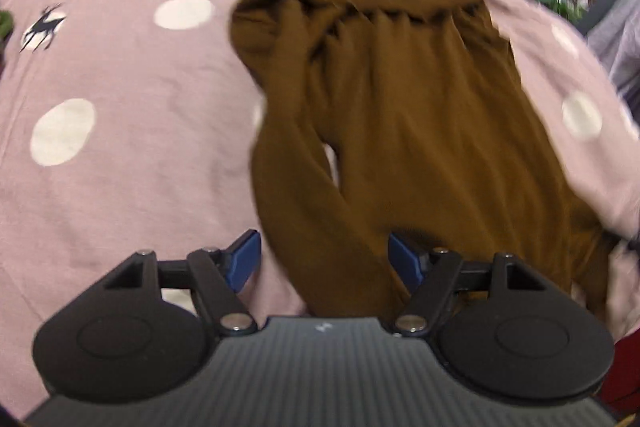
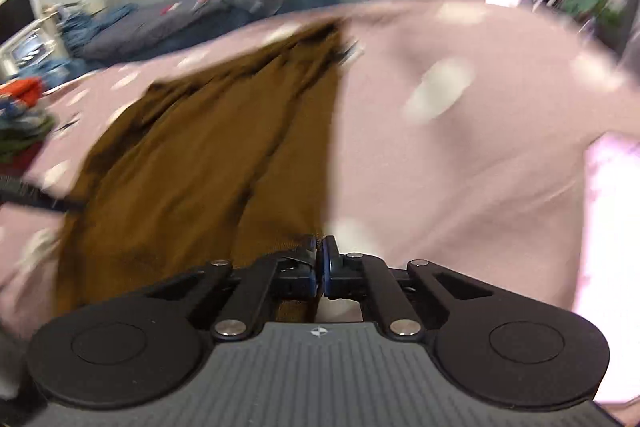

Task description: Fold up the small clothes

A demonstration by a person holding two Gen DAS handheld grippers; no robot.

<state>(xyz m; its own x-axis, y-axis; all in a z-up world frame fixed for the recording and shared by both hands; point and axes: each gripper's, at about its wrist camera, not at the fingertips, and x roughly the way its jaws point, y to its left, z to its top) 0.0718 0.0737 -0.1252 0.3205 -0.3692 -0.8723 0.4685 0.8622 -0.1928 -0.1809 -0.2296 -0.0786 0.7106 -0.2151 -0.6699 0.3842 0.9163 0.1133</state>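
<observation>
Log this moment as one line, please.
left tongs: open over brown garment | right tongs: shut on garment edge | surface: pink spotted sheet

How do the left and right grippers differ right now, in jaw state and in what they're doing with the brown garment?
The left gripper stands open, its blue pads apart either side of a fold of the brown garment, not pressing it; the right gripper is shut, pads together. The right one appears to pinch the garment's near edge; the left holds nothing. Both point down over the same garment, which lies on the pink spotted sheet.
</observation>
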